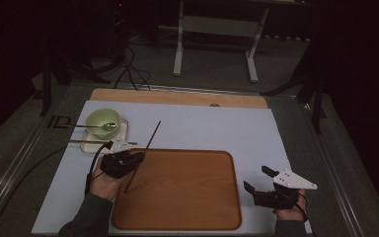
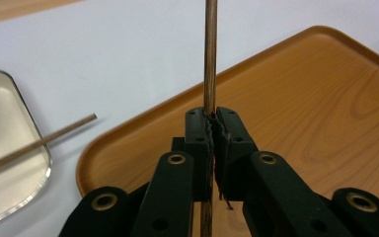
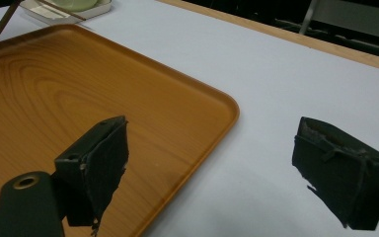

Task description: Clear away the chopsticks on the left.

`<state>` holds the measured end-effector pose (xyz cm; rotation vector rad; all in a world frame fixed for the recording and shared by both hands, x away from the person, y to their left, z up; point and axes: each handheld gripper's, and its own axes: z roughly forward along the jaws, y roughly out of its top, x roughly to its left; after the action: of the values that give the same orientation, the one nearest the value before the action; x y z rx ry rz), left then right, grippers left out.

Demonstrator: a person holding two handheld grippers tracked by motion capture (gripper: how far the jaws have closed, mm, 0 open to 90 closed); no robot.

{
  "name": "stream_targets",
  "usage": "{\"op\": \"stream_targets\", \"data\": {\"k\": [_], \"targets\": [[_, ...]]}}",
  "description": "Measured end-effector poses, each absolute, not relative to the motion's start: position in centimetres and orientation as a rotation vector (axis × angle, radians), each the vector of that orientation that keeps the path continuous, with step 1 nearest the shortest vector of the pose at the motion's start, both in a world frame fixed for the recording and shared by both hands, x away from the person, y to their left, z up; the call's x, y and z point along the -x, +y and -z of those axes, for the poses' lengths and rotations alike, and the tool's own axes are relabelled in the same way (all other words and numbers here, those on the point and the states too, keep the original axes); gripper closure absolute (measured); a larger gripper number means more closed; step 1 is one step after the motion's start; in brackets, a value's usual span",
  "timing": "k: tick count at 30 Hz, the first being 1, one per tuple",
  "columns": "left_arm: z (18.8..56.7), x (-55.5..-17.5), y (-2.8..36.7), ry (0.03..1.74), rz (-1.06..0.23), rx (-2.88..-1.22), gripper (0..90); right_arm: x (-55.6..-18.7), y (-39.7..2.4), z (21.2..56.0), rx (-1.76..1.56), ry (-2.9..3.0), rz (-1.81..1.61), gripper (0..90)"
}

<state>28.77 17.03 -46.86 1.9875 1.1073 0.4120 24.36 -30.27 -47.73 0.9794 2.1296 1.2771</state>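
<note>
**One chopstick in the grip, its partner waiting on the small tray**

High view. At lower left of the frame the left gripper point(image 1: 139, 159) is clenched on a dark chopstick point(image 1: 150, 137), which slants from the left part of the wooden tray point(image 1: 187, 217) up toward the middle of the white mat point(image 1: 217, 126). Its lower end hangs over, or possibly touches, the tray's surface; I cannot tell which. At upper left stands a green bowl point(image 1: 98, 120) with a spoon point(image 1: 91, 126) in it, on a small pale tray point(image 1: 123, 134). A second chopstick point(image 1: 86, 142) lies across the near edge of that small tray, just beside the gripper. At lower right the right gripper point(image 1: 260, 178) idles over the mat, jaws released, holding nothing.

Left gripper view. The jaws press tight on the chopstick point(image 2: 209, 59) at centre frame, and the stick runs straight up out of the top edge. The wooden tray point(image 2: 325, 98) fills the right half; the second chopstick point(image 2: 39, 140) and the small pale tray point(image 2: 5, 163) sit at left.

Right gripper view. Both pads stand well apart with bare mat between them; the wooden tray point(image 3: 79, 89) lies to the left.

Judgement. The step in hand appears to be carrying the first chopstick onto the wooden tray. Next move calls for lowering it flat, releasing, then returning for the second chopstick at the small tray.
</note>
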Motion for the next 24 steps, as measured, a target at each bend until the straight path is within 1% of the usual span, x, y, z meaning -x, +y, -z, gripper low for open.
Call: {"op": "stream_targets", "data": {"k": [7,14,24], "targets": [[48.0,-28.2,17.7,1.162,-0.398,-1.968,85.7,-24.3,-30.2,47.8,-0.979,2.13,-1.273,13.6],[49.7,-27.8,18.8,1.24,-0.341,-1.925,85.3,-24.3,-30.2,47.8,-0.98,2.133,-1.271,13.6],[51.3,-26.8,19.2,1.306,-0.351,-1.97,84.2,-24.3,-30.2,47.8,-0.979,2.136,-1.272,13.6]]}}
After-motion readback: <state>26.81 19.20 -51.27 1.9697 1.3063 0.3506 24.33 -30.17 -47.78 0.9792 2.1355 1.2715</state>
